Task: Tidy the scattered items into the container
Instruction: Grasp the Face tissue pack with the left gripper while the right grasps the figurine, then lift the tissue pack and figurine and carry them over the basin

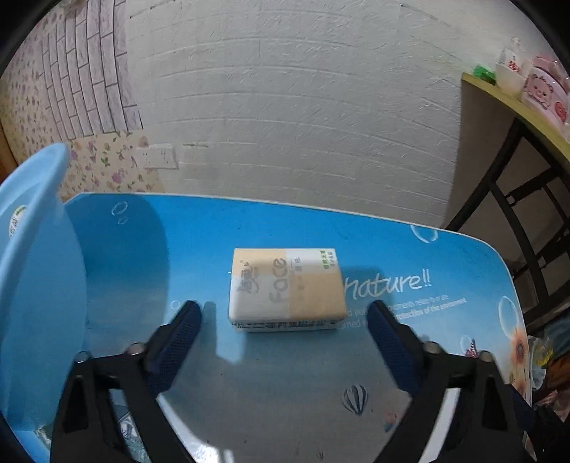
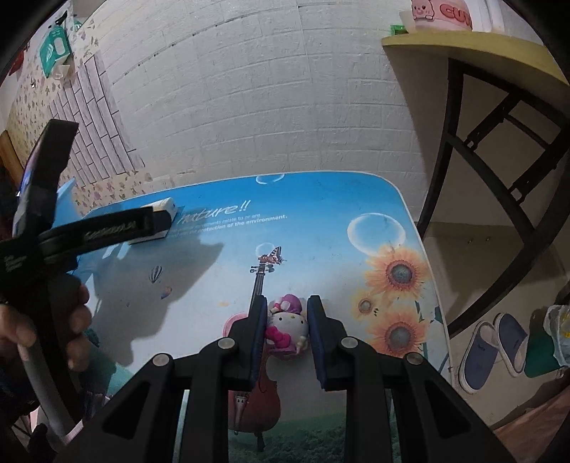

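A white and tan tissue pack [image 1: 286, 288] lies on the blue printed table [image 1: 409, 249]. My left gripper [image 1: 285, 310] is open, its fingers on either side of the pack's near end, not touching it. A light blue basin [image 1: 32, 277] stands at the left edge. In the right wrist view my right gripper [image 2: 286, 320] is shut on a small Hello Kitty figure [image 2: 286, 326], held just above the table [image 2: 320, 220]. The left gripper's body [image 2: 89, 231] hides most of the tissue pack [image 2: 165, 206] there.
A yellow-topped table with black legs [image 2: 470, 117] stands to the right, with pink and white containers [image 2: 441, 14] on it. Slippers [image 2: 491, 349] lie on the floor at right. A white brick wall is behind the table.
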{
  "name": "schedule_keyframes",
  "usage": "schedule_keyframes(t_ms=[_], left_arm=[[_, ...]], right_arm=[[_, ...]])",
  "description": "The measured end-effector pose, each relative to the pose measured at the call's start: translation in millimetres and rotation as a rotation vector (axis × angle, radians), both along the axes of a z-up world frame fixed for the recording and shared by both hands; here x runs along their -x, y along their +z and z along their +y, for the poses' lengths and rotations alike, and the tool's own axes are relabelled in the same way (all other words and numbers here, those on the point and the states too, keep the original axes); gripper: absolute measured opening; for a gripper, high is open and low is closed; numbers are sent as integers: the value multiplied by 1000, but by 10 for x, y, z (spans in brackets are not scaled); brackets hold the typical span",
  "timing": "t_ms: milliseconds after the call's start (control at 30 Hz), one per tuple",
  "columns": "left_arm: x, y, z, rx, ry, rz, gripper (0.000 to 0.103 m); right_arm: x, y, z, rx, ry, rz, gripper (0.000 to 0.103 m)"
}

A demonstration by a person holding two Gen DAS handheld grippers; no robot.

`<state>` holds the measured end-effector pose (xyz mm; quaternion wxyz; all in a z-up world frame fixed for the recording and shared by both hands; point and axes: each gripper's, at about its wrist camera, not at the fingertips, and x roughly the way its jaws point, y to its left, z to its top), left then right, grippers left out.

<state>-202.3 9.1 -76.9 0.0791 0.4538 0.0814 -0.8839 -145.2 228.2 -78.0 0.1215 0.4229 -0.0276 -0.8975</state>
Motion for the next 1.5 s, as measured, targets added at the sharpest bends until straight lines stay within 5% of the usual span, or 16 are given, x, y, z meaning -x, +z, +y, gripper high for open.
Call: schedule_keyframes(t_ms=[67, 133, 633, 1500], left_arm=[[7, -14, 23, 32, -9, 5, 66], [13, -20, 41, 45, -26, 10, 61], [-233, 164, -34, 28, -91, 60, 60], [-1311, 613, -249, -4, -181, 138, 60]], right_arm=[[10, 5, -8, -3, 1, 0, 24], [5, 4, -16, -6, 1, 0, 24], [-30, 56, -70, -38, -18, 8, 24], [-635, 541, -474, -85, -22, 59, 24]])
